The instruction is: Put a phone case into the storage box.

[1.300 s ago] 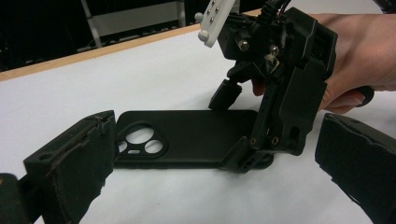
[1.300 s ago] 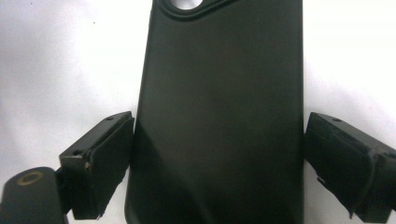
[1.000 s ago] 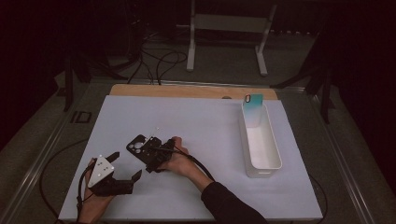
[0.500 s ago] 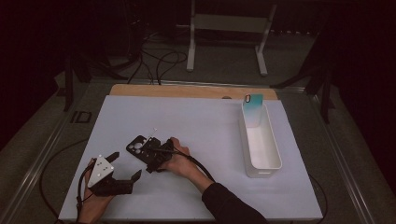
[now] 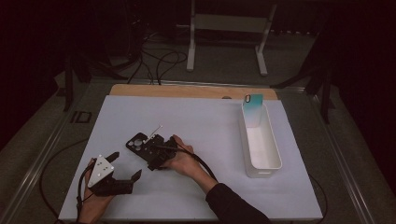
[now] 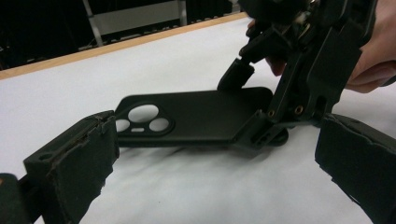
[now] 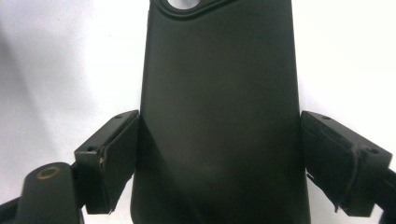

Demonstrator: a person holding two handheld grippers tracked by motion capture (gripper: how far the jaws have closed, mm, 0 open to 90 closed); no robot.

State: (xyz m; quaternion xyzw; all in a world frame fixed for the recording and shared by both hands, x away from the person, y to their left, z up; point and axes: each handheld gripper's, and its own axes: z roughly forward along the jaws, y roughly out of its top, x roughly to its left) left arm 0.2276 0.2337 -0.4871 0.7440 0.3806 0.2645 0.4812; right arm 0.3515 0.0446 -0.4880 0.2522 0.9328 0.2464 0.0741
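A black phone case [image 5: 139, 142] lies flat on the white table sheet, its camera cut-outs pointing up-left. My right gripper [image 5: 150, 149] straddles its near end, held by a hand. In the right gripper view each jaw presses a long side of the case [image 7: 219, 93], so the right gripper [image 7: 219, 126] is shut on it. My left gripper [image 5: 126, 164] sits at the lower left, open and holding nothing. In the left gripper view the case [image 6: 196, 114] lies beyond the left gripper [image 6: 215, 140], with the right gripper [image 6: 250, 107] at its right end.
A thin white stick [image 5: 154, 130] lies just behind the case. A long white bin [image 5: 267, 161] stands at the right, with a teal flat item [image 5: 253, 106] upright at its far end. A wooden strip [image 5: 187, 91] borders the table's back edge.
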